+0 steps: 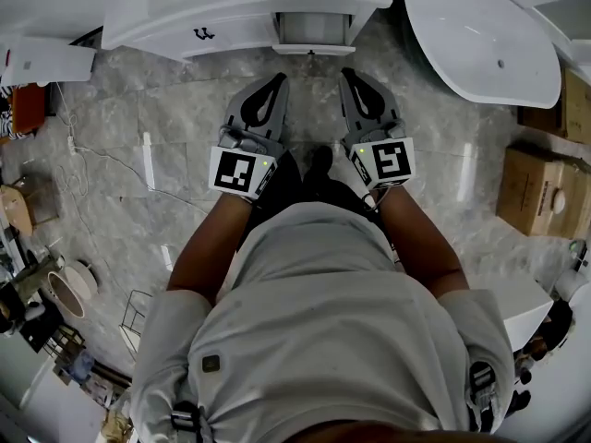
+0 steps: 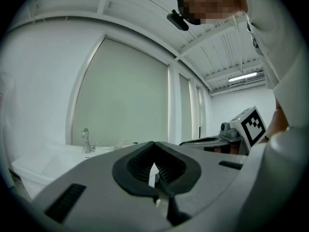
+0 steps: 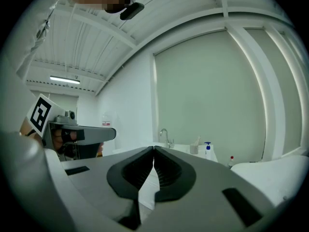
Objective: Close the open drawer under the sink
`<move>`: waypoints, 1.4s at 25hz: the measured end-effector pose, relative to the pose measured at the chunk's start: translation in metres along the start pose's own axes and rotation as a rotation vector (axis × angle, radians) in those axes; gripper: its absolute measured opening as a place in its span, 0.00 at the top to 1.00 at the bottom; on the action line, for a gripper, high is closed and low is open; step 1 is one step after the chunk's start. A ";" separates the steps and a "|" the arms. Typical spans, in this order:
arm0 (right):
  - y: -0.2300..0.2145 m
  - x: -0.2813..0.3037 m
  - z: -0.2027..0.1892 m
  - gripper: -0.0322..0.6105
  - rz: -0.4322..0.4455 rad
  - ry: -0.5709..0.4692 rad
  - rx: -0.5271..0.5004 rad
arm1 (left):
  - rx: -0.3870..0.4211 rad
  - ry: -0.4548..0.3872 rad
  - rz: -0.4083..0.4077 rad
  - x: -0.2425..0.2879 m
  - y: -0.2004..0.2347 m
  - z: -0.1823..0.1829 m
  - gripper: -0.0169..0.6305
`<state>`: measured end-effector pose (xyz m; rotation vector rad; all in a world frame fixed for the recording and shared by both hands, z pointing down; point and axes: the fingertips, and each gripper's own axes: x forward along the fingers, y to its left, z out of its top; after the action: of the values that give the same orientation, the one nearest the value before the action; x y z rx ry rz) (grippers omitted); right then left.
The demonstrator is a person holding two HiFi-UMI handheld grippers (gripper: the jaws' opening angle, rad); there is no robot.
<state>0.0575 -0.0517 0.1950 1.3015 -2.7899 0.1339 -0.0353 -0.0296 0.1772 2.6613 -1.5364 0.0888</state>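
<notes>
The drawer [image 1: 312, 28] stands pulled out from the white vanity [image 1: 185, 26] at the far edge of the head view. Its grey inside shows from above, and its front with a small dark knob faces the person. It sits right of a shut front that carries a dark handle.

Just near of it, the left gripper [image 1: 277, 81] and the right gripper [image 1: 349, 74] are held side by side over the marbled floor [image 1: 138, 118], pointing at the vanity. The open drawer lies ahead of the gap between them, and neither touches it. In each gripper's own view the dark pads are pressed together at the tips with nothing caught between them. Beyond them show the tap [image 2: 86, 140] and, on the right gripper's side, a soap bottle [image 3: 207, 149] on the counter. The drawer itself is hidden below the jaws there.

This looks like the approach, with no pushing begun. The next move probably calls for setting closed tips flat on the drawer front, clear of the knob, and pressing level and straight towards the far side until it sits flush. An off-centre push could skew it.

A white tub [image 1: 480, 35] stands far right, well apart.
</notes>
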 end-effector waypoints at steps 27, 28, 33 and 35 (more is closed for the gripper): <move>-0.042 0.132 -0.257 0.74 -0.147 0.219 0.131 | -0.107 0.119 -0.031 0.102 0.110 -0.201 0.96; -0.043 0.134 -0.265 0.74 -0.148 0.226 0.131 | -0.100 0.123 -0.034 0.103 0.111 -0.209 0.96; -0.051 0.147 -0.308 0.71 -0.171 0.249 0.130 | -0.096 0.150 -0.047 0.111 0.115 -0.247 0.96; -0.054 0.151 -0.322 0.71 -0.178 0.260 0.136 | -0.086 0.164 -0.057 0.112 0.114 -0.260 0.96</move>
<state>0.0075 -0.1673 0.5319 1.4380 -2.4735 0.4556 -0.0824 -0.1602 0.4487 2.5583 -1.3825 0.2268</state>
